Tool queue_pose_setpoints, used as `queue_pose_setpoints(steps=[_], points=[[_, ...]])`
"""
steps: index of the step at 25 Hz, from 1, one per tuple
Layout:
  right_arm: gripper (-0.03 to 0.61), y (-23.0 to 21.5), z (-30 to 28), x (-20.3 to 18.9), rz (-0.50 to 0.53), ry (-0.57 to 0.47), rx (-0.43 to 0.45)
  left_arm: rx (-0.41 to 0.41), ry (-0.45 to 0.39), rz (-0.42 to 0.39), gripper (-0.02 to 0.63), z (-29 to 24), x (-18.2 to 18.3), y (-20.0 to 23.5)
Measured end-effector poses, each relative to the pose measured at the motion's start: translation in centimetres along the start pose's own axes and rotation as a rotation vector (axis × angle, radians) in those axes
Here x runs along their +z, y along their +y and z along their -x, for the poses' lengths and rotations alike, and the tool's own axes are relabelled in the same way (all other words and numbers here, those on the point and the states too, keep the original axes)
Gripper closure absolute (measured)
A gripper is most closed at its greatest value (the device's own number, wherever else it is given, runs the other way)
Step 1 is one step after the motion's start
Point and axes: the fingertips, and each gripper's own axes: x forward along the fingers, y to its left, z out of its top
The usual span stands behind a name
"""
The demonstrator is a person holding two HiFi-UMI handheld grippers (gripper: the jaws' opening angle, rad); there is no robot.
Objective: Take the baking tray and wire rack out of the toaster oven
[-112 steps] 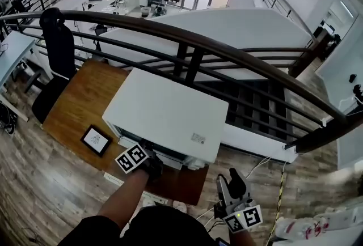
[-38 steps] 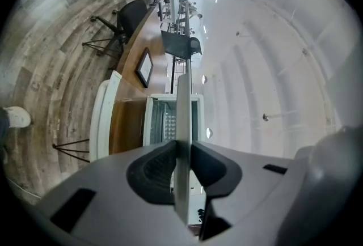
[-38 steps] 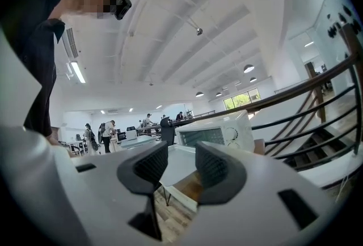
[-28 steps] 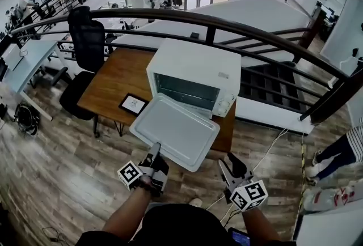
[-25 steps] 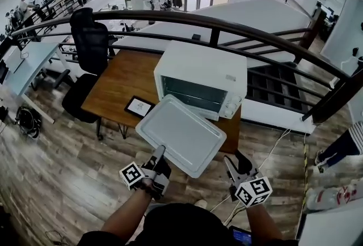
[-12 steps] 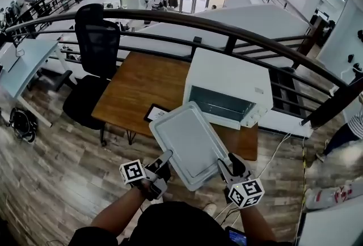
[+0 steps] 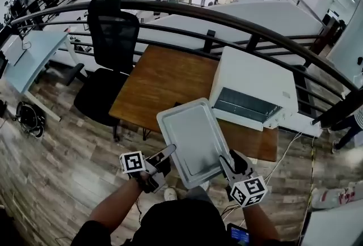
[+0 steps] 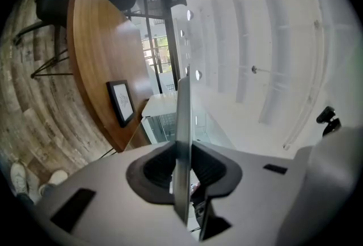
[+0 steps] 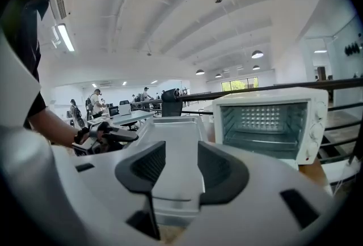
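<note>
The grey baking tray (image 7: 190,137) hangs level in the air in front of the wooden table (image 7: 161,75). My left gripper (image 7: 169,152) is shut on the tray's left rim, which runs edge-on between its pads (image 8: 182,143). My right gripper (image 7: 229,161) is at the tray's near right corner. Its jaws have just been closing and still stand apart, with the tray's near end (image 9: 173,165) showing in the gap. The white toaster oven (image 7: 252,89) stands open on the table's right end, and thin bars show low in its cavity (image 9: 261,140).
A black office chair (image 7: 110,35) stands behind the table by a dark railing (image 7: 227,18). A small framed picture (image 8: 121,102) lies on the table near the oven. Wood-plank floor (image 7: 51,165) surrounds the table. My left arm and left gripper (image 9: 105,136) show left of the tray.
The tray has swung away from the oven's mouth, toward me and to the left, still in the left gripper. The right gripper has come up to the tray's near right corner.
</note>
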Motion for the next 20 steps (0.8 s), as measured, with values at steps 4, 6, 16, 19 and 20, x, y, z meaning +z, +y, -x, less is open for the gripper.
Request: queue_pose_setpoints(steps=[4,6,16,19,20], points=[[0.409,1.5,-2.4,-0.3,-0.029,0.02,0.054,-0.011,-0.006,0.03,0.533,1.1,2.3,0.4],[0.41,1.8,-4.0,0.1,-0.022,0.02,0.075,0.002,-0.001,0.033,0.534,1.5,3.5,1.1],[0.44,0.8,-16.8,3.4,-0.065,0.023,0.159,0.041,0.014,0.023,0.534,-1.0,13.3,4.1],[0.44,-0.8,-19.7,5.0,-0.066,0.018,0.179,0.06,0.003,0.024,0.534,-3.2,16.5,4.7],[0.44,-1.5,-20.3,5.7,-0.057,0.013,0.182,0.067,0.003,0.019,0.533,-4.2,17.4,4.9]])
